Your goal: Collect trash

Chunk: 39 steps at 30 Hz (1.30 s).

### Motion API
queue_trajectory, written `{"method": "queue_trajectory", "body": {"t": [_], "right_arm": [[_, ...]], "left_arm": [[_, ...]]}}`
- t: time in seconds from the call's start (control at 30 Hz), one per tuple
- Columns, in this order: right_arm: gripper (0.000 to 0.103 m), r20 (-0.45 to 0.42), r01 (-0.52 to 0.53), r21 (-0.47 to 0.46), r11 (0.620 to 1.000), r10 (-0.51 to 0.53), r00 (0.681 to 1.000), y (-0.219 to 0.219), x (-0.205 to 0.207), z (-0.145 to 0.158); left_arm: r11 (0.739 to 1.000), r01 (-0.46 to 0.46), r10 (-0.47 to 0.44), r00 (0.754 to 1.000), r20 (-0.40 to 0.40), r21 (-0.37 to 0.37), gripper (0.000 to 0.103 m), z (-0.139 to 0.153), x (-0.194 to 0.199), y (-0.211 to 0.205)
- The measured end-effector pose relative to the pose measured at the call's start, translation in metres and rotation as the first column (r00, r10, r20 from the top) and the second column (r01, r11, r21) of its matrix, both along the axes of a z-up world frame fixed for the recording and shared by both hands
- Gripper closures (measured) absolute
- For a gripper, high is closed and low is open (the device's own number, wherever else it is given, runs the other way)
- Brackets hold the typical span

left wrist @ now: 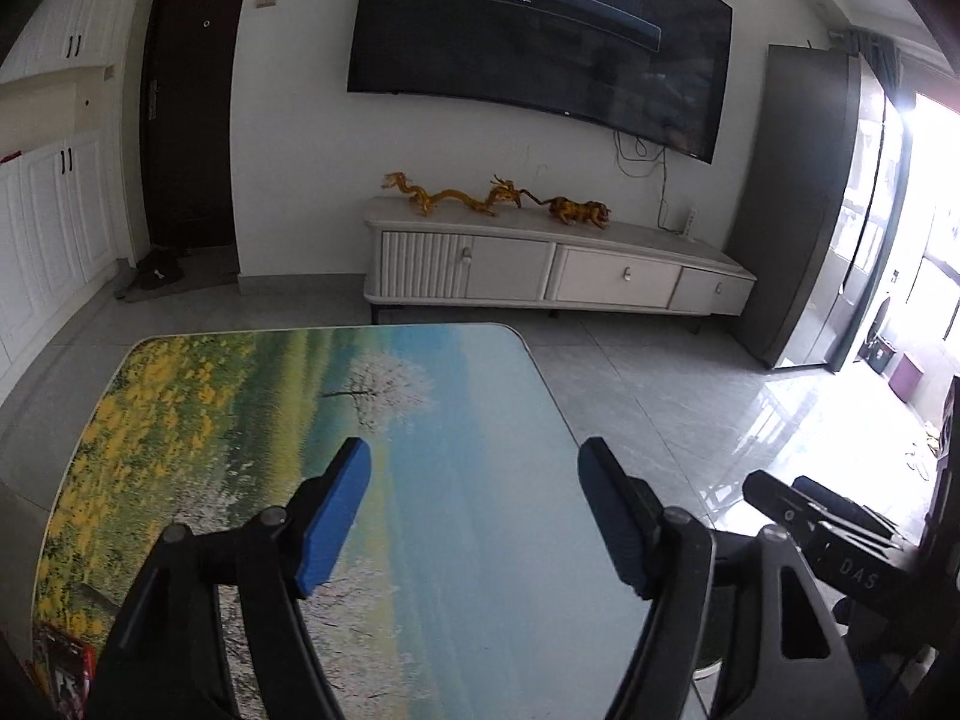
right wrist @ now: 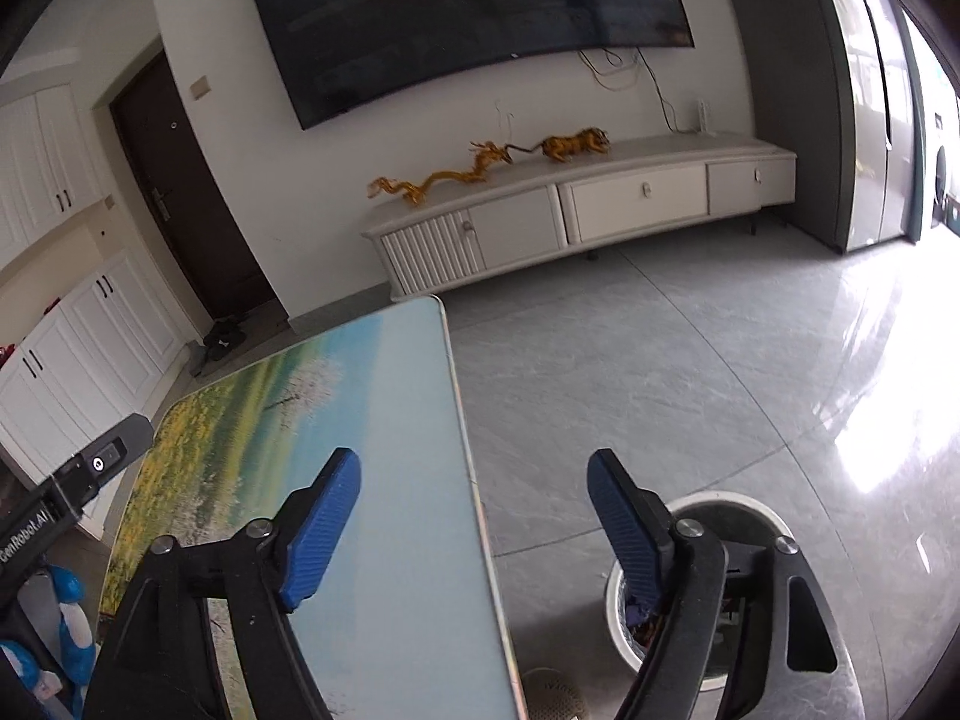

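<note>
A living room with a dark wall-mounted television (left wrist: 540,42) above a long white cabinet (left wrist: 558,264) forms the backdrop as two handheld grippers hang over a low table (left wrist: 456,396) printed with a landscape of yellow flowers and a white tree. The tabletop's far edge and right edge are bare of litter, which suggests the collecting is largely done, though the near edge is masked by the grippers themselves. Just off the table's right edge, on the grey tiled floor, stands a white round bin (right wrist: 720,510), placed within easy reach; dark scraps of trash (right wrist: 637,612) show inside it, but the right gripper's body covers most of the opening, so how full it is cannot be told. The left gripper (left wrist: 474,516) hangs above the tabletop with its blue fingers (left wrist: 336,522) spread and nothing between them; the right gripper (right wrist: 474,525) straddles the table's right edge, fingers likewise parted and empty. At the table's near left corner a red printed packet (left wrist: 66,672) is cut off by the frame and the gripper, and whether it counts as trash is unclear.
</note>
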State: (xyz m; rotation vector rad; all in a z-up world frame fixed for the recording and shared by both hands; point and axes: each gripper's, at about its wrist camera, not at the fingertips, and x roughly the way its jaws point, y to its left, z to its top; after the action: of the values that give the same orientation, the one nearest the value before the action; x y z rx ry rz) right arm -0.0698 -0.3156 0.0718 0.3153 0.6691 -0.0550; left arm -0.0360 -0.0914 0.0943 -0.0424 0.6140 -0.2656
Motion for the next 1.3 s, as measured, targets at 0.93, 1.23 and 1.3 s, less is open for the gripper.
{"method": "queue_trajectory", "body": {"t": [0.93, 1.23, 1.3], "right_arm": [[0.018, 0.013, -0.081, -0.071, 0.994, 0.083, 0.996, 0.094, 0.011, -0.016], [0.017, 0.011, -0.104, -0.121, 0.987, 0.106, 0.994, 0.106, 0.018, -0.021], [0.017, 0.012, -0.108, -0.132, 0.985, 0.110, 0.994, 0.108, 0.018, -0.023]], "left_arm": [[0.979, -0.204, 0.204, 0.979, 0.021, 0.011, 0.028, -0.017, -0.025, 0.089], [0.975, -0.219, 0.218, 0.975, 0.035, 0.024, 0.028, -0.019, -0.021, 0.087], [0.976, -0.215, 0.214, 0.976, 0.044, 0.025, 0.028, -0.019, -0.022, 0.085]]}}
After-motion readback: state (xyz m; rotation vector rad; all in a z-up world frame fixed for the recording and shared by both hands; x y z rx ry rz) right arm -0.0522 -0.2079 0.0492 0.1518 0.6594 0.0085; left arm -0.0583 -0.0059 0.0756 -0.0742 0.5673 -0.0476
